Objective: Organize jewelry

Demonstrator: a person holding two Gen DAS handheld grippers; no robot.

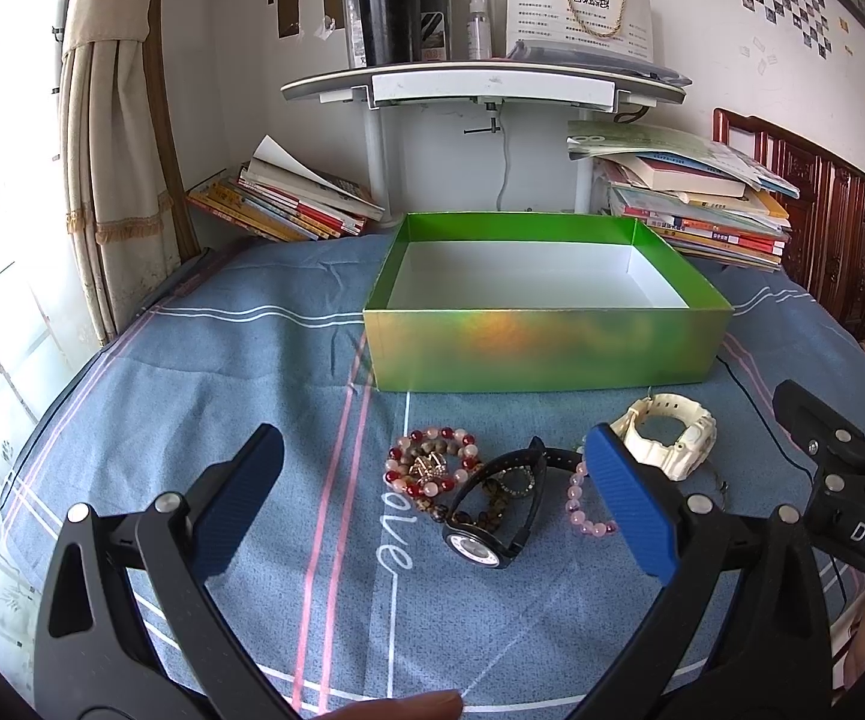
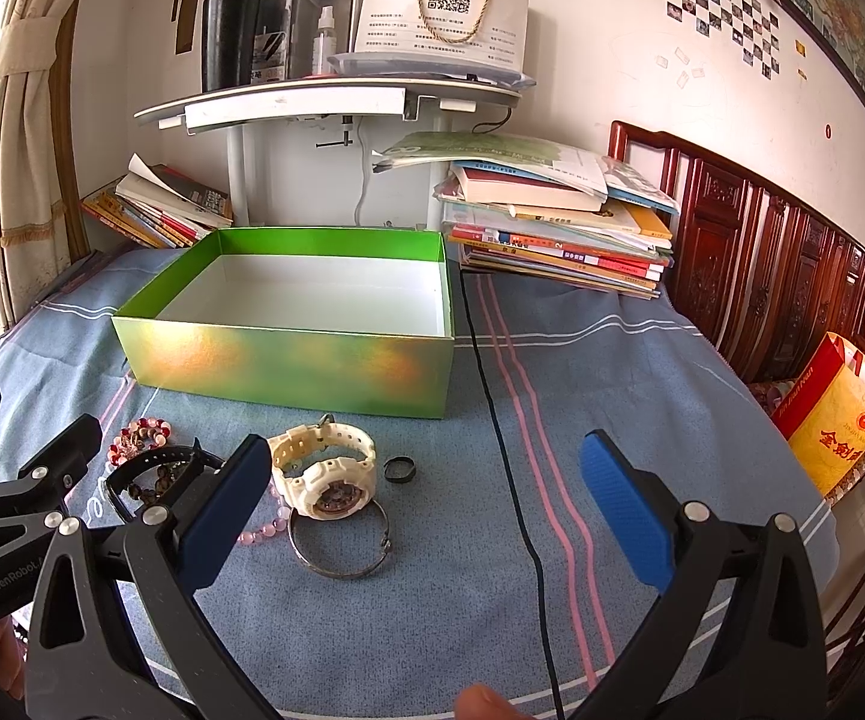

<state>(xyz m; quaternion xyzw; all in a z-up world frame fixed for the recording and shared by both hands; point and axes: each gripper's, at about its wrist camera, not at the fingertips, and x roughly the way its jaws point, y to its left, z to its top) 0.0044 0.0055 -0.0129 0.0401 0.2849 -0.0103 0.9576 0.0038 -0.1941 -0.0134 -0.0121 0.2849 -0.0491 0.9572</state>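
An open green box (image 1: 546,348) (image 2: 288,360) with a white inside stands on the blue cloth. In front of it lies jewelry: a red-and-pink bead bracelet (image 1: 432,467) (image 2: 138,438), a black watch (image 1: 489,531) (image 2: 153,462), a pink bead bracelet (image 1: 582,510) (image 2: 264,531), a white watch (image 1: 669,438) (image 2: 324,468), a silver bangle (image 2: 339,546) and a small black ring (image 2: 401,470). My left gripper (image 1: 432,498) is open and empty above the black watch. My right gripper (image 2: 426,504) is open and empty, hovering by the bangle and ring.
Book stacks (image 1: 288,204) (image 2: 564,222) sit behind the box on both sides, under a white shelf (image 1: 486,84). A black cable (image 2: 504,456) runs across the cloth right of the box. A wooden bench (image 2: 762,264) and a yellow bag (image 2: 834,420) stand at the right.
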